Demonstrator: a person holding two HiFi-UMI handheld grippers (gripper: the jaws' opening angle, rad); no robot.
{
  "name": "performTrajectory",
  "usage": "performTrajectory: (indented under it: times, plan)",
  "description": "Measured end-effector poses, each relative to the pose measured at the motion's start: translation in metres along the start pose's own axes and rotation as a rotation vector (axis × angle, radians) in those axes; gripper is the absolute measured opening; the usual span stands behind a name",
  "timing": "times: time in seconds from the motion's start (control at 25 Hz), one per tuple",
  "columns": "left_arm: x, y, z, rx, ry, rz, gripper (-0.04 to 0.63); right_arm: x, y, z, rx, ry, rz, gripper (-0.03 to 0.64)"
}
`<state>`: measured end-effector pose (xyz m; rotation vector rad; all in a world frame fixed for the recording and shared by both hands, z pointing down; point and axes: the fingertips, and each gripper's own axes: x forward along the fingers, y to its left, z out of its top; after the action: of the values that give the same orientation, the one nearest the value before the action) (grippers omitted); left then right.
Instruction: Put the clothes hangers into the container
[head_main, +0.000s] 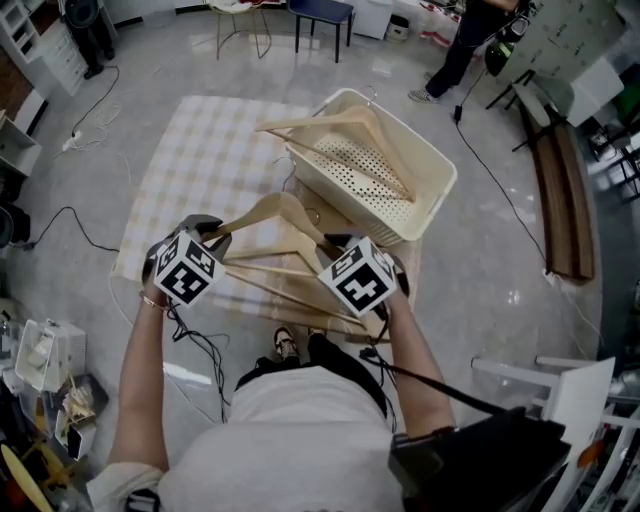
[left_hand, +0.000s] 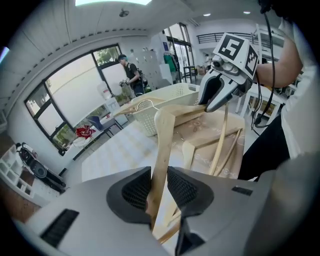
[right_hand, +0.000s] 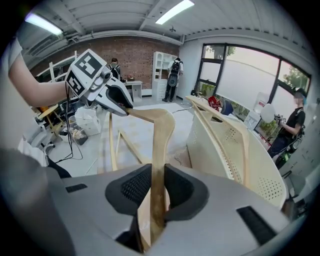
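I hold one wooden hanger (head_main: 281, 213) by its two ends, lifted above the table. My left gripper (head_main: 220, 233) is shut on its left arm (left_hand: 161, 145). My right gripper (head_main: 331, 244) is shut on its right arm (right_hand: 158, 150). Each gripper view shows the other gripper on the far end: the right gripper (left_hand: 216, 100) and the left gripper (right_hand: 119, 101). The cream perforated basket (head_main: 432, 200) stands beyond the hanger at the table's far right, with another hanger (head_main: 340, 124) lying across its top. More hangers (head_main: 295, 292) lie on the table under my hands.
A checked cloth (head_main: 210, 160) covers the table. Cables (head_main: 80, 130) run over the floor at left. A dark chair (head_main: 322, 20) and a person (head_main: 465, 45) are at the far side. A bench (head_main: 565, 200) and white furniture (head_main: 580, 390) stand at right.
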<state>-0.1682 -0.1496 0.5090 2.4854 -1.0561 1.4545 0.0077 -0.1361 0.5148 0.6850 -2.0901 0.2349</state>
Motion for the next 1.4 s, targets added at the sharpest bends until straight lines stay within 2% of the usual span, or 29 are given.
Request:
performTrajectory:
  times: [0.32, 0.84, 1.4]
  plan:
    - [-0.032, 0.03, 0.032, 0.031, -0.052, 0.07, 0.103, -0.025, -0.016, 0.035, 0.005, -0.067, -0.023, 0.087]
    - [-0.052, 0.073, 0.1, 0.089, -0.171, 0.151, 0.104, -0.068, -0.069, 0.078, -0.021, -0.134, -0.132, 0.087]
    - [-0.035, 0.104, 0.161, 0.146, -0.183, 0.178, 0.104, -0.078, -0.133, 0.09, -0.003, -0.18, -0.182, 0.087]
